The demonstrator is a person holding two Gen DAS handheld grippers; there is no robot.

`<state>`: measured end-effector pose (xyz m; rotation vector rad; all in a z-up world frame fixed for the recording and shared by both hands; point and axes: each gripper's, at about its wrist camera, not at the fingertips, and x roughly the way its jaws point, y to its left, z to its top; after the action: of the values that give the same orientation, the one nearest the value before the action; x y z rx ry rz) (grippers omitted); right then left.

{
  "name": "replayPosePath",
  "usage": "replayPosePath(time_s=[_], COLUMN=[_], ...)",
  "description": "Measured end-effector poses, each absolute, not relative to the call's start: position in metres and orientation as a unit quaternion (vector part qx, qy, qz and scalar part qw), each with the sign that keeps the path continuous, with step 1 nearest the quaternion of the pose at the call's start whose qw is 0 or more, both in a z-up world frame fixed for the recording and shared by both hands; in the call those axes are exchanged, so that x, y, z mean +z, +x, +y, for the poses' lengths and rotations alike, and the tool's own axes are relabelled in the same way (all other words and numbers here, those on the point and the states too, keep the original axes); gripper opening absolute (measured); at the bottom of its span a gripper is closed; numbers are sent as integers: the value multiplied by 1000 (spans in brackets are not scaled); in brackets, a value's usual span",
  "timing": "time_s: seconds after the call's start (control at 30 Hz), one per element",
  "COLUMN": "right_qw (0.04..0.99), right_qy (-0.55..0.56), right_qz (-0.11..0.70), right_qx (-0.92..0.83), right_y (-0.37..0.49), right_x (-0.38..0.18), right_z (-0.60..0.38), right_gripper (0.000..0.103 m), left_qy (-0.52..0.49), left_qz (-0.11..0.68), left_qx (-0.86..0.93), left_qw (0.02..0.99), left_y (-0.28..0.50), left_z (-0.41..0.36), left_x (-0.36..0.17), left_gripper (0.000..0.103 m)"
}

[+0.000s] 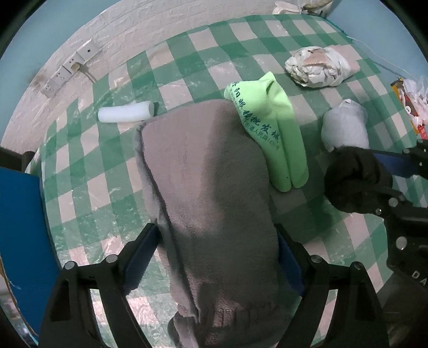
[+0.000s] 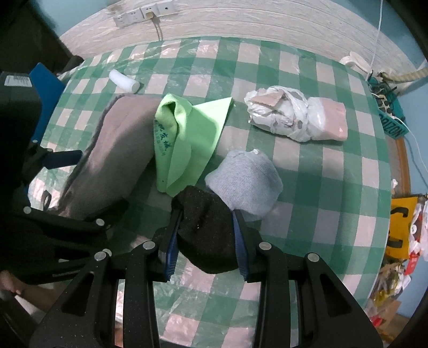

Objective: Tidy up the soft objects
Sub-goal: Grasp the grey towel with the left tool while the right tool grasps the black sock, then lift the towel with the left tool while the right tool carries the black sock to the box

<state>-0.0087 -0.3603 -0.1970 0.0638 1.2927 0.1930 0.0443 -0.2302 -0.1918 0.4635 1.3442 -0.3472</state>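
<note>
Two grippers: both over a table (image 2: 334,171) covered in green-and-white check cloth, both pointing steeply down.
Left gripper (image 1: 218,257): jaws spread wide, one on each side of the grey fleece towel (image 1: 208,187); the blue pads sit right at the towel's edges, but whether they press into it I cannot tell.
Grey fleece towel: long folded strip lying on the check cloth, running away from the left wrist camera; the near end fills the gap between the left jaws.
Right gripper (image 2: 207,235): jaws partly closed, pinching a black sock (image 2: 206,230) bunched between the blue pads.
Black sock: held in the right jaws, its far end touching the grey sock (image 2: 244,182); in the left wrist view it shows as a dark bundle at the right edge.
Grey sock: balled up on the table, just beyond the right gripper's tips.
Green cloth (image 1: 270,128): light green with dark printed characters, folded, one edge draped over the far right corner of the towel, the rest on the table.
White foam roll (image 1: 124,113): short cylinder lying near the towel's far left corner, apart from it.
Plastic-wrapped bundle (image 2: 297,117): white crumpled bag around something pinkish, far side of the table, well apart from the socks.
Wall (image 2: 240,24): white brick pattern behind the table, with a row of sockets (image 2: 145,13).
</note>
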Motion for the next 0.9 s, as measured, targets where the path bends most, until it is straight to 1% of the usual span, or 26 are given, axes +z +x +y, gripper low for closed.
replayPosePath(time_s=[0.03, 0.07, 0.13, 0.17, 0.23, 0.3, 0.4, 0.9], right_qw=[794, 794, 794, 795, 796, 797, 800, 817], right_qy=[29, 29, 28, 27, 26, 25, 23, 14], right_qz=[601, 600, 600, 599, 598, 595, 592, 564], right_qx=[91, 92, 93, 94, 95, 97, 99, 119], right_y=[-9, -8, -8, -8, -8, -7, -5, -11], right_x=[-196, -195, -194, -193, -190, -186, -181, -151], right_z=[-359, -358, -356, -355, -352, -349, -345, -325], right_gripper=[35, 35, 35, 35, 35, 35, 35, 35], left_qy=[211, 211, 208, 206, 203, 198, 191, 194], left_qz=[610, 609, 606, 605, 602, 600, 598, 560], left_qx=[-162, -164, -169, -170, -172, -172, -172, -140], left_qw=[746, 747, 749, 750, 753, 756, 759, 793], left_y=[43, 43, 40, 40, 39, 38, 37, 20], left_z=[-229, -229, -226, -225, -221, -218, -211, -173], left_x=[-190, -190, -187, -186, -182, -179, -173, -135], left_gripper=[72, 68, 54, 50, 36, 28, 25, 24])
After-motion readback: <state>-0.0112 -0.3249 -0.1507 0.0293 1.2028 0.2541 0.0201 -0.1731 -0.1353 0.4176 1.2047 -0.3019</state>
